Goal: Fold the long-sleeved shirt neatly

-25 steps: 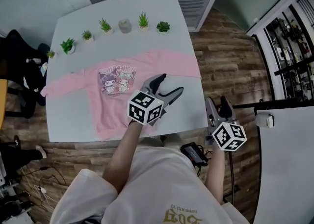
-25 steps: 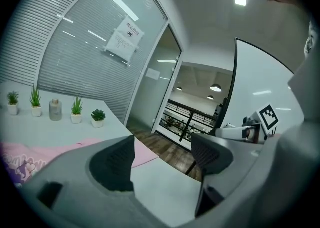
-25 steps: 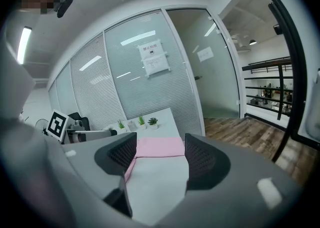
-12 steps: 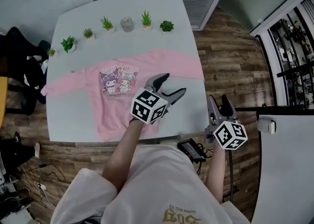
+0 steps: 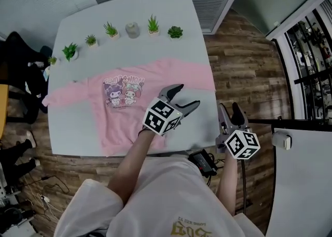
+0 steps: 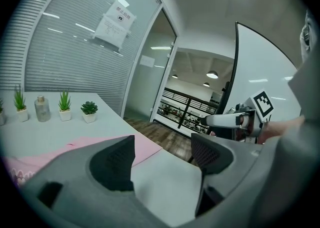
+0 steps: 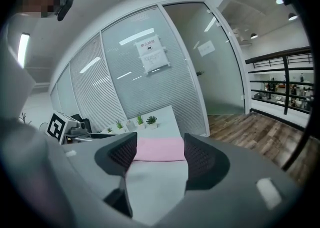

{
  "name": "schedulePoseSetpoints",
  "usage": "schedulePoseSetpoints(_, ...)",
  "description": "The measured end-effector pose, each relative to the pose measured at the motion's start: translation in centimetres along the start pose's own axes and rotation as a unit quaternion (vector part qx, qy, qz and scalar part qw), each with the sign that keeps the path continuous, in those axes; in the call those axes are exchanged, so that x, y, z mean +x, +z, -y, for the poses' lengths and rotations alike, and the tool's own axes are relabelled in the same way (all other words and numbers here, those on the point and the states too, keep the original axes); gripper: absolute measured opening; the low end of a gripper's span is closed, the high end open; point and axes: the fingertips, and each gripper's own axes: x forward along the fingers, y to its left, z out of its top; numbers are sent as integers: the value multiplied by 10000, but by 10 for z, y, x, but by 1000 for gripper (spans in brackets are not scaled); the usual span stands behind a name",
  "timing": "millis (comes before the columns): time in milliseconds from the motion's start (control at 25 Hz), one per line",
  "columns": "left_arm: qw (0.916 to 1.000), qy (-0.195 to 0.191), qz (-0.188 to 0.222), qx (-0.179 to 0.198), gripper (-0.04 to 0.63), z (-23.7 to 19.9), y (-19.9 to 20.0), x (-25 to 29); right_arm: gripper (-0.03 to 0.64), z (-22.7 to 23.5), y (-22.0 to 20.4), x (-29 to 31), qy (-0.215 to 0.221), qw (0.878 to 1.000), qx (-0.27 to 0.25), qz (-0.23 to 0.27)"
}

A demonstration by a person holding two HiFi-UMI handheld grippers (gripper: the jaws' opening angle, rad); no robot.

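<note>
1. The pink shirt (image 5: 124, 111) lies spread flat, print side up, on the white table (image 5: 78, 132) at centre-left of the head view. Its sleeves stretch out to left and right, and its hem lies toward the table's bottom edge.
2. The left gripper (image 5: 188, 96) hovers over bare table just right of the shirt's body and below the right-hand sleeve (image 5: 199, 72). Its jaws stand apart with nothing between them.
3. The right gripper (image 5: 229, 109) hangs beyond the table's lower-right corner, over the floor (image 5: 249, 65). Its jaws are also wide and empty.
4. The shirt looks like light, soft knit cloth. It will probably sag and trail from any single pinch, and it should crease easily. It seems neither fragile nor slippery.
5. The best hold is likely a pinch at the edges. One gripper takes the right-hand sleeve's end and the other takes a spot nearer the shoulder, so the cloth lifts as a straight line instead of bunching.
</note>
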Motion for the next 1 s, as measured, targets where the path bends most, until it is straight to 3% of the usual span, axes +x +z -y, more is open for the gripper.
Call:
schedulePoseSetpoints(560, 9990, 47, -391, -214, 348, -29, -20, 32, 291, 64, -35, 7, -595, 9974, 82, -410)
schedulePoseSetpoints(1000, 9958, 207, -842, -304, 339, -56, -45, 60, 284, 106, -58, 27, -774, 9945, 109, -693)
